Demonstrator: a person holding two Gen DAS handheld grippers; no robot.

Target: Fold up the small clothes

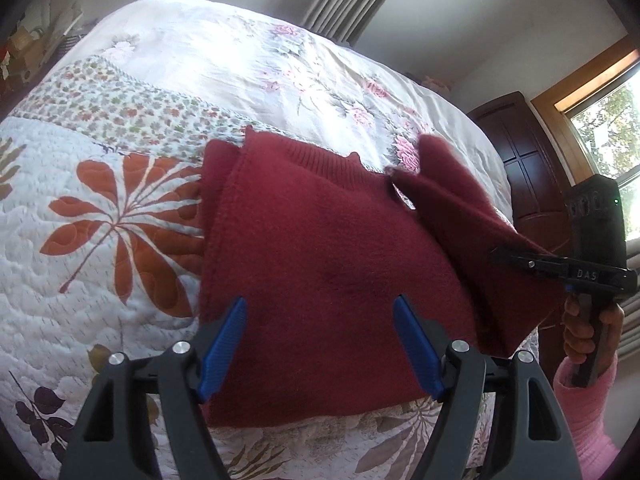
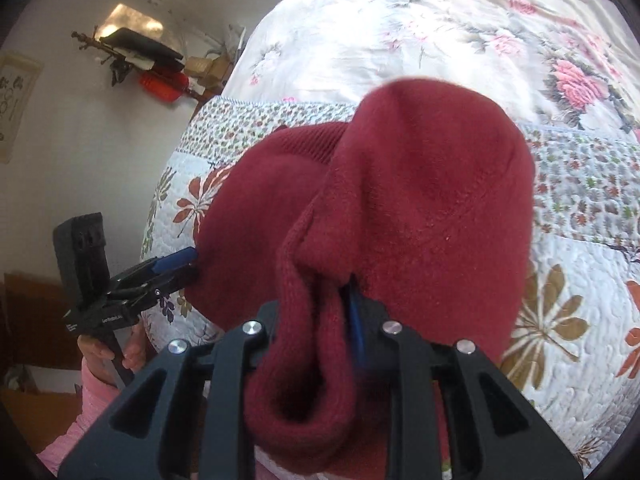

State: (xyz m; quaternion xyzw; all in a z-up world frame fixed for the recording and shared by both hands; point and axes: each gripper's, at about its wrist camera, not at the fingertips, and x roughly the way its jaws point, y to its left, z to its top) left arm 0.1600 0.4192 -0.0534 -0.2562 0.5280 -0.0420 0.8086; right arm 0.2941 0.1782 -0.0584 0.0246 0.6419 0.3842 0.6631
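Left wrist view: the left claw [image 1: 320, 344] hangs with blue pads apart over a dark red knitted sweater [image 1: 320, 248] lying on the floral quilted bed [image 1: 120, 208]; right wrist view: the right claw [image 2: 320, 320] is clamped on a bunched sweater sleeve [image 2: 304, 352], lifted above the quilt.

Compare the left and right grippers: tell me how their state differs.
The left gripper has its jaws wide apart over the red sweater, holding nothing; the right gripper is shut on a lifted fold of it. Both have black frames and blue pads.
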